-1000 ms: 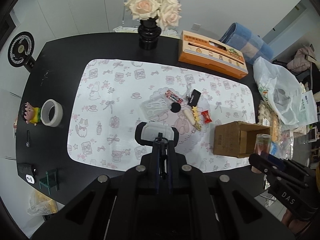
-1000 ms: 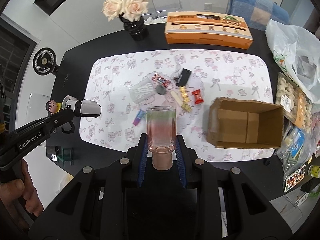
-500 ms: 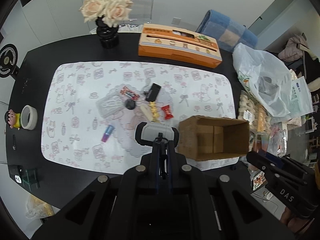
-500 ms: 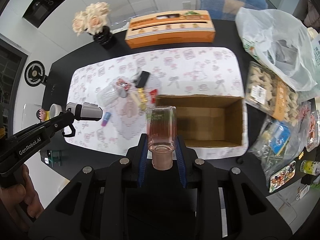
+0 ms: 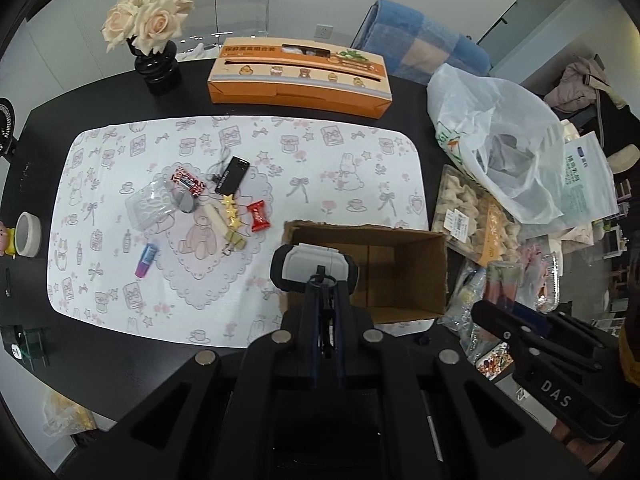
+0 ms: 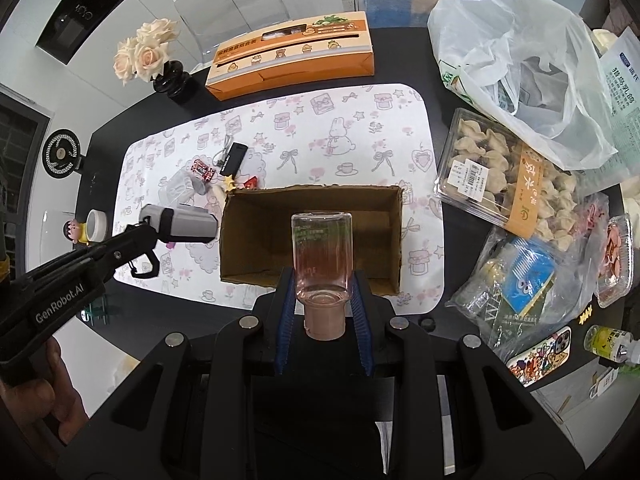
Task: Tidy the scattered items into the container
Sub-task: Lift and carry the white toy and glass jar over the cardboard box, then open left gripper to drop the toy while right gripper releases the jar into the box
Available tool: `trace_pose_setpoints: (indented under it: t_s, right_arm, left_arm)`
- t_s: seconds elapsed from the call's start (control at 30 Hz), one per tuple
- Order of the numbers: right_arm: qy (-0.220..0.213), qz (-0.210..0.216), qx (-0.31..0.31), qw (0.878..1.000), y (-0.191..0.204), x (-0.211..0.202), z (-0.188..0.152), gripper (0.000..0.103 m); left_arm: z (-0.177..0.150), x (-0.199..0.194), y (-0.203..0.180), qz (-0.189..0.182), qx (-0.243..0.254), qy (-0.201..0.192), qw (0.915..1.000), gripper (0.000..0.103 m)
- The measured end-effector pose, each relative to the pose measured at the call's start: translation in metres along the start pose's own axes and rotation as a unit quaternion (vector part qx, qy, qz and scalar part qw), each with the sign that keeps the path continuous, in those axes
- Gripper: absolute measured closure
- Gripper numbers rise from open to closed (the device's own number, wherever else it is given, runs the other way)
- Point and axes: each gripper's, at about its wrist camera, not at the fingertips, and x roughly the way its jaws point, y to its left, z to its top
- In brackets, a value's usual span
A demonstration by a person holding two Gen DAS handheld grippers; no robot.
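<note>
The right gripper (image 6: pixel 322 280) clamps a clear bottle (image 6: pixel 321 256) above the cardboard box (image 6: pixel 240 240); the left gripper (image 5: pixel 316 276) pinches a grey case (image 5: pixel 314 266), its underside hidden.

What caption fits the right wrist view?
Right gripper holds a clear glass bottle over the open brown cardboard box.
</note>
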Motion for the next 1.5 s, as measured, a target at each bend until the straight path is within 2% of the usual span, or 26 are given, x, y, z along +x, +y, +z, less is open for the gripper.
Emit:
trace_pose_setpoints:
  t_s: [0.73,0.83,0.87,0.9,0.97,1.03,1.07,1.1,1.27,1.5]
  right_arm:
    - [0.037,0.01,0.002,0.999,-0.012,0.038,0.014,0.074]
    - [0.043,0.007,-0.001,0.999,-0.013,0.042,0.015,0.073]
    - [0.045,0.006,-0.002,0.999,-0.013,0.043,0.016,0.073]
    - [0.047,0.006,-0.003,0.999,-0.013,0.045,0.016,0.07]
    - [0.049,0.004,-0.004,0.999,-0.013,0.046,0.017,0.066]
    - [0.047,0.003,-0.005,0.999,-0.013,0.046,0.017,0.058]
    - [0.045,0.001,-0.005,0.999,-0.013,0.045,0.017,0.045]
    - [0.042,-0.002,-0.006,0.999,-0.013,0.045,0.017,0.031]
    - [0.035,-0.001,0.002,0.999,-0.016,0.042,0.015,0.014]
    - [0.029,-0.005,0.008,1.0,-0.012,0.039,0.008,0.01]
  left_arm:
    - [0.009,0.045,-0.018,0.005,0.0,0.047,0.9989,0.096]
    - [0.011,0.041,-0.025,0.012,0.021,0.034,0.9991,0.09]
    - [0.012,0.039,-0.028,0.015,0.028,0.029,0.9991,0.081]
    - [0.012,0.038,-0.029,0.016,0.031,0.028,0.999,0.067]
    - [0.014,0.037,-0.03,0.017,0.033,0.026,0.999,0.054]
    - [0.015,0.037,-0.031,0.023,0.036,0.024,0.9988,0.047]
    - [0.015,0.037,-0.031,0.025,0.038,0.025,0.9987,0.044]
    - [0.015,0.038,-0.03,0.024,0.037,0.028,0.9987,0.042]
    - [0.014,0.034,-0.025,0.025,0.034,0.022,0.9989,0.037]
    - [0.007,0.028,-0.018,0.032,0.031,0.024,0.9987,0.034]
